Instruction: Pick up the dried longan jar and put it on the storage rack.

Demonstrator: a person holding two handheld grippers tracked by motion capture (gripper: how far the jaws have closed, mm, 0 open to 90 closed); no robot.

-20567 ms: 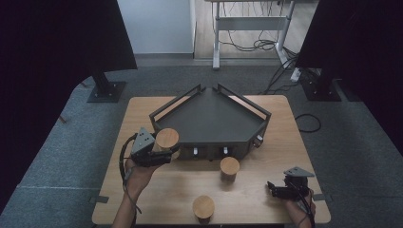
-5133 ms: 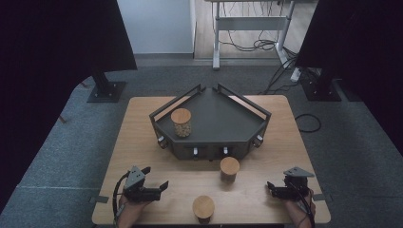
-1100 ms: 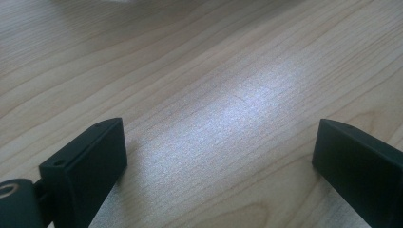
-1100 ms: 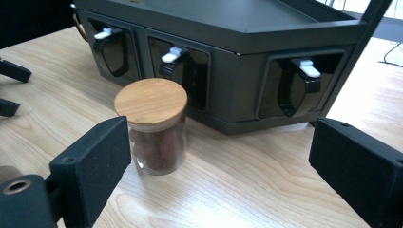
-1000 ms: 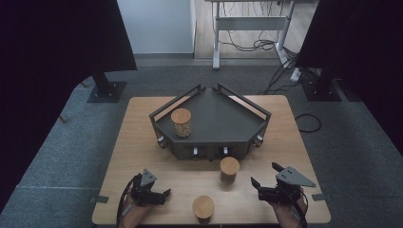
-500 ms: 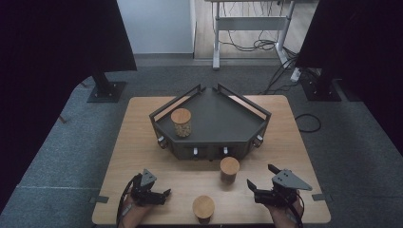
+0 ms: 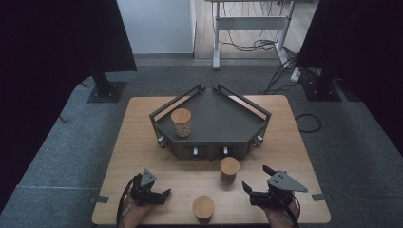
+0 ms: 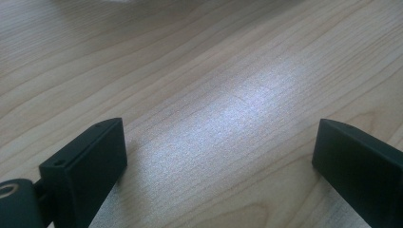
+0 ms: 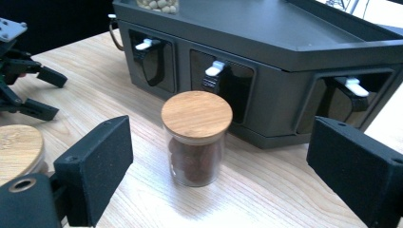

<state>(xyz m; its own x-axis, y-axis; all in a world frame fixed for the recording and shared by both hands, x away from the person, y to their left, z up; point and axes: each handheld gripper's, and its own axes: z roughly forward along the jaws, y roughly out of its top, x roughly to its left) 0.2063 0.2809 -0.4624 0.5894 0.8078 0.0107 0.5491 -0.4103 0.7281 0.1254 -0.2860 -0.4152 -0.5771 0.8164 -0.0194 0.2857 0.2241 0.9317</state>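
Note:
A glass jar (image 7: 229, 169) with a bamboo lid and dark contents stands on the wooden table just in front of the dark tray stand (image 7: 223, 118). My right gripper (image 7: 254, 176) lies to its right, pointing at it. In the right gripper view the jar (image 9: 196, 137) stands ahead of the open jaws, untouched; my right gripper (image 9: 221, 156) has just been closing a little, with nothing between its pads. A second jar (image 7: 181, 122) with pale contents stands on the tray. A third jar (image 7: 203, 207) sits at the front edge. My left gripper (image 7: 164, 196) rests open on the table (image 8: 190, 71).
The stand's front face (image 9: 285, 42) has three recessed white latches. In the right gripper view the left gripper (image 9: 28, 90) shows at the far left, with the third jar's lid (image 9: 16, 145) below it. Beyond the table are grey floor, dark screens and a desk.
My right gripper has edged left toward the jar in front of the stand. The left gripper and all three jars have stayed put.

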